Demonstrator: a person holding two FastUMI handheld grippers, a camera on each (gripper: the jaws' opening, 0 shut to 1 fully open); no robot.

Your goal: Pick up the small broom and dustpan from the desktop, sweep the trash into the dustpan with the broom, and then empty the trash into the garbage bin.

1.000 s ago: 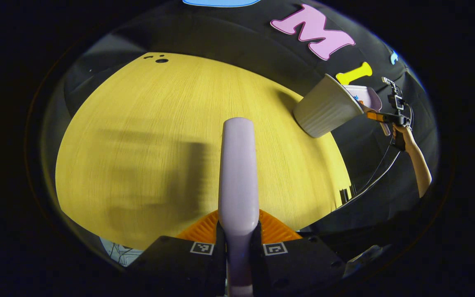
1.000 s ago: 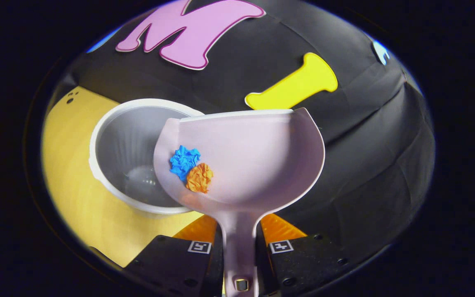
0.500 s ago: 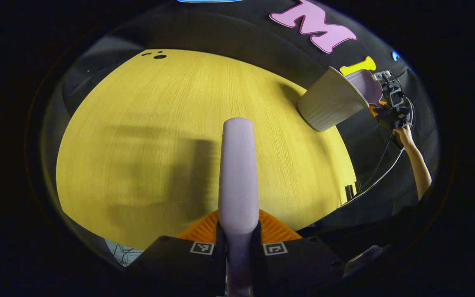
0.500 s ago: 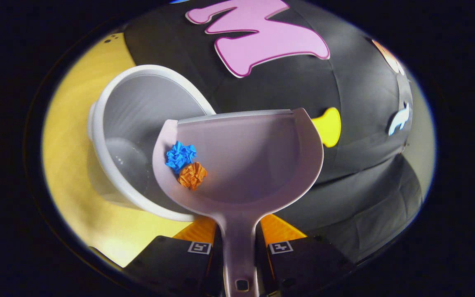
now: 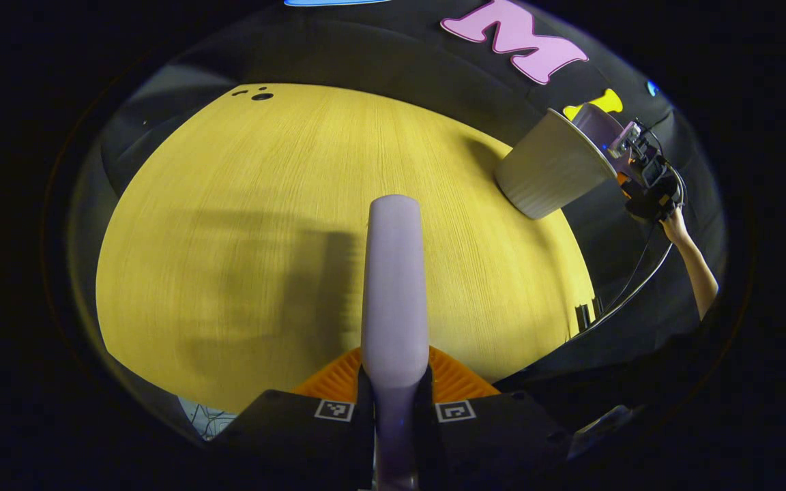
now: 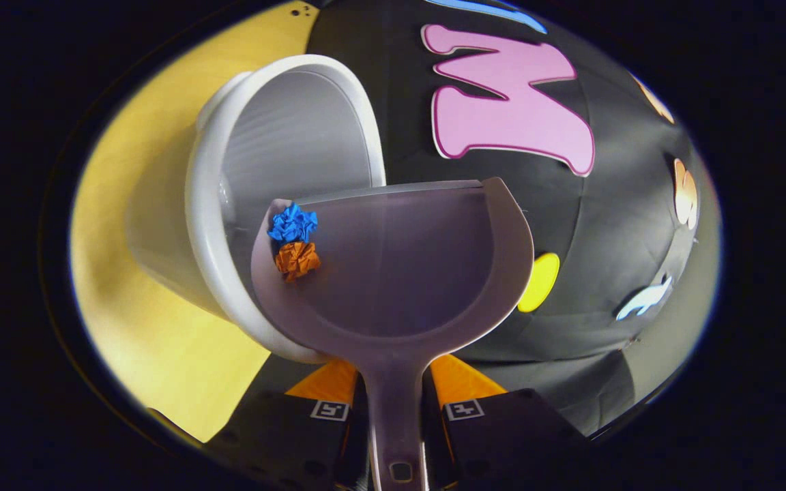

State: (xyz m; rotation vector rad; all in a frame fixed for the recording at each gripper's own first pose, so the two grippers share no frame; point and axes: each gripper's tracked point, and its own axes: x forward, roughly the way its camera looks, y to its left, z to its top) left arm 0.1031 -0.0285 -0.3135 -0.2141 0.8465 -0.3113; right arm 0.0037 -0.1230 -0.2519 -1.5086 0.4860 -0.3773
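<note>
Tilting toward the garbage bin (image 6: pixel 284 170) at the counter's (image 5: pixel 243 225) far right corner, the dustpan (image 6: pixel 400 273) has its handle clenched in the right gripper (image 6: pixel 393 409), its fingers pressing on both sides. The right gripper view shows the blue paper ball (image 6: pixel 293 224) and orange paper ball (image 6: pixel 297 258) at the pan's front left edge, over the bin's mouth. The left gripper view shows the left gripper (image 5: pixel 393 409), fingers clamped on the broom (image 5: pixel 394 286) handle above the counter's near edge, with the bin's outer wall and a hand (image 5: pixel 673 221) far off.

A yellow wood-grain desktop (image 5: pixel 263 204) carries a white garbage bin (image 5: pixel 546 174).
</note>
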